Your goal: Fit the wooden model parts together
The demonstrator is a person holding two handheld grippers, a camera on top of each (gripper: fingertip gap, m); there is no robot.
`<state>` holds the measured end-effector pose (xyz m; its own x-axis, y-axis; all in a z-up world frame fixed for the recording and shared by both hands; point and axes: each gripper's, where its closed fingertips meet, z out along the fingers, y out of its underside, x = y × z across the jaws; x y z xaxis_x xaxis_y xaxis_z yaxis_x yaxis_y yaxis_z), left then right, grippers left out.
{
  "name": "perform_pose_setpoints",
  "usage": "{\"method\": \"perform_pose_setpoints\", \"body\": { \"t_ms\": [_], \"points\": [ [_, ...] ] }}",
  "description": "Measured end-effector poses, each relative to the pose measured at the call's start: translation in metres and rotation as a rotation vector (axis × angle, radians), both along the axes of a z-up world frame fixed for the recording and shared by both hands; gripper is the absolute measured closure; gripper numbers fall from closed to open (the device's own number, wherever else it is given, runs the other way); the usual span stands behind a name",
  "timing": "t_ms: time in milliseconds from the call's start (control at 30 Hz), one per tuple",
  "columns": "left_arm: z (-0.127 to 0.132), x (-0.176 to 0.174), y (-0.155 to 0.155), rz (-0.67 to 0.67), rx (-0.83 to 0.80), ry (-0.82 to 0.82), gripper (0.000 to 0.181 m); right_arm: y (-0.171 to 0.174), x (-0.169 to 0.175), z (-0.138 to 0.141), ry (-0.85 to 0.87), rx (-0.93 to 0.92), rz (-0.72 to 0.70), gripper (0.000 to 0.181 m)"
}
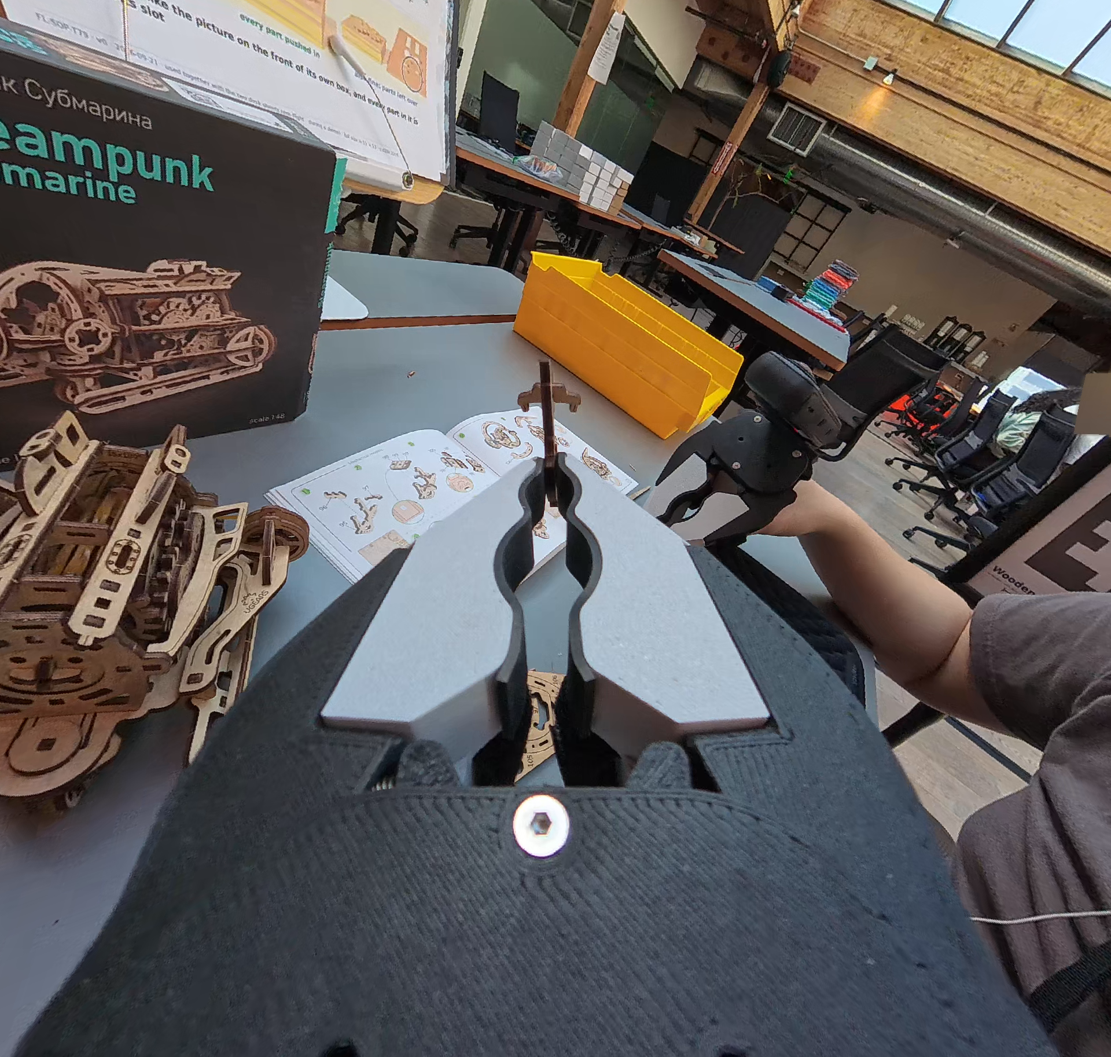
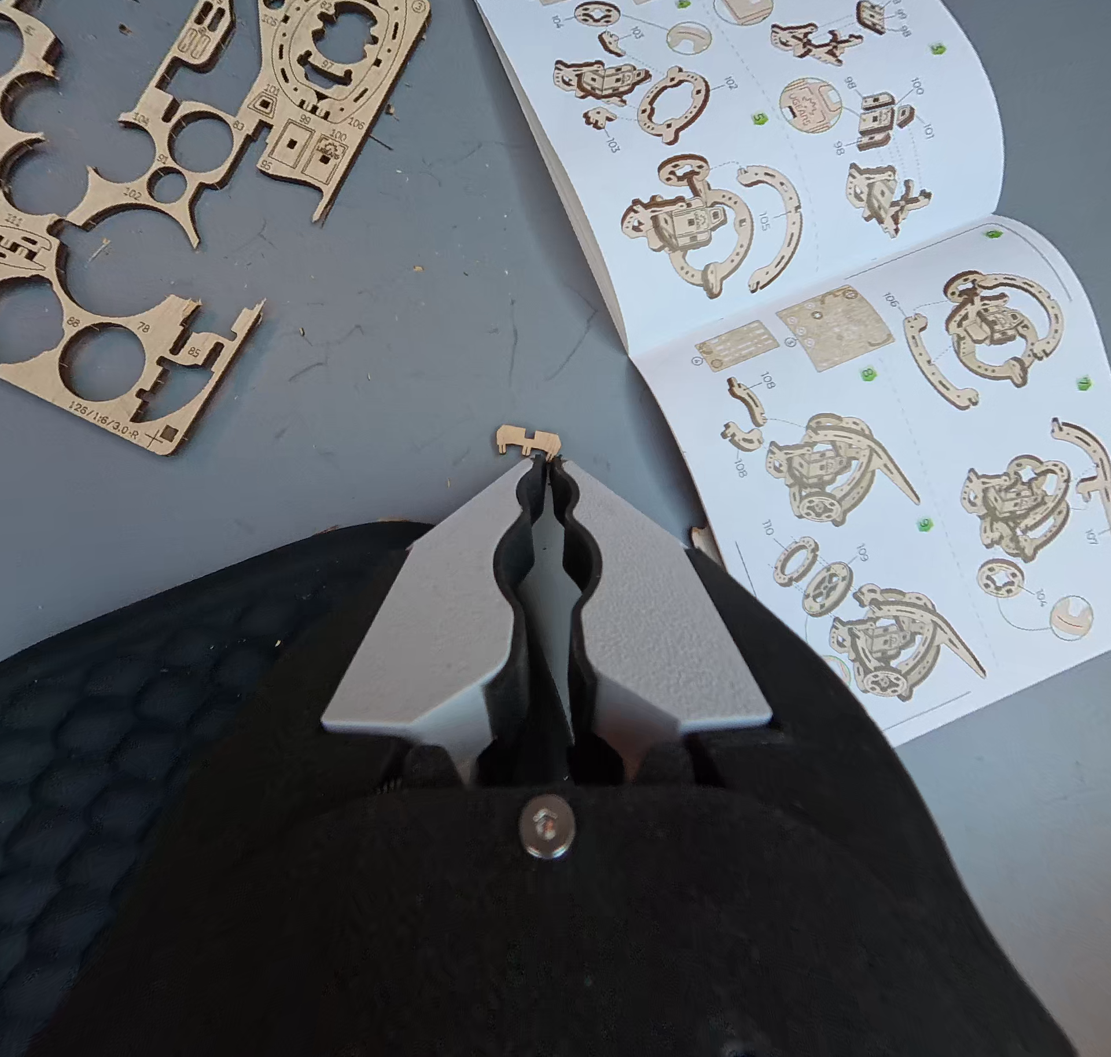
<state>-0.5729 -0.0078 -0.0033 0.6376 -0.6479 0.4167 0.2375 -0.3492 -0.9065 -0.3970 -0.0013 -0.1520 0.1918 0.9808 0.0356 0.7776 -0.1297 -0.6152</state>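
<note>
My left gripper (image 1: 548, 467) is shut on a thin dark wooden part (image 1: 546, 411), held upright and edge-on, with a small winged cross piece (image 1: 550, 396) near its top. The half-built wooden model (image 1: 114, 583) stands on the grey table at the left. My right gripper (image 2: 546, 463) is shut on one end of a small pale notched wooden piece (image 2: 528, 441), which sticks out to the left over the table. The right gripper also shows in the left wrist view (image 1: 709, 499), held by a person's hand at the right.
An open instruction booklet (image 2: 841, 306) lies on the grey table, also in the left wrist view (image 1: 421, 487). A punched-out wooden parts sheet (image 2: 180, 186) lies at upper left. A yellow bin (image 1: 625, 336) and the dark model box (image 1: 150, 258) stand behind. The tips of one gripper are about 25 cm away from the tips of the other.
</note>
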Motion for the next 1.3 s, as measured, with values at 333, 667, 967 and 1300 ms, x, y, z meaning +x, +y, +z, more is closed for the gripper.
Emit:
{"method": "perform_pose_setpoints", "body": {
  "t_ms": [333, 667, 967, 1300],
  "points": [
    [0.003, 0.005, -0.004, -0.031, 0.002, -0.027, 0.181, 0.0, -0.013, 0.005, 0.104, 0.06, 0.112, 0.18],
    [0.003, 0.012, -0.007, -0.058, 0.009, -0.024, 0.181, -0.007, -0.009, 0.022, 0.288, -0.025, 0.224, 0.159],
    [-0.007, 0.023, -0.008, -0.111, -0.035, -0.02, 0.181, -0.01, -0.011, 0.011, 0.19, -0.078, 0.25, 0.147],
    [-0.025, 0.044, -0.012, -0.189, -0.096, 0.008, 0.181, -0.01, -0.011, 0.001, 0.069, -0.055, 0.264, 0.148]
  ]
}}
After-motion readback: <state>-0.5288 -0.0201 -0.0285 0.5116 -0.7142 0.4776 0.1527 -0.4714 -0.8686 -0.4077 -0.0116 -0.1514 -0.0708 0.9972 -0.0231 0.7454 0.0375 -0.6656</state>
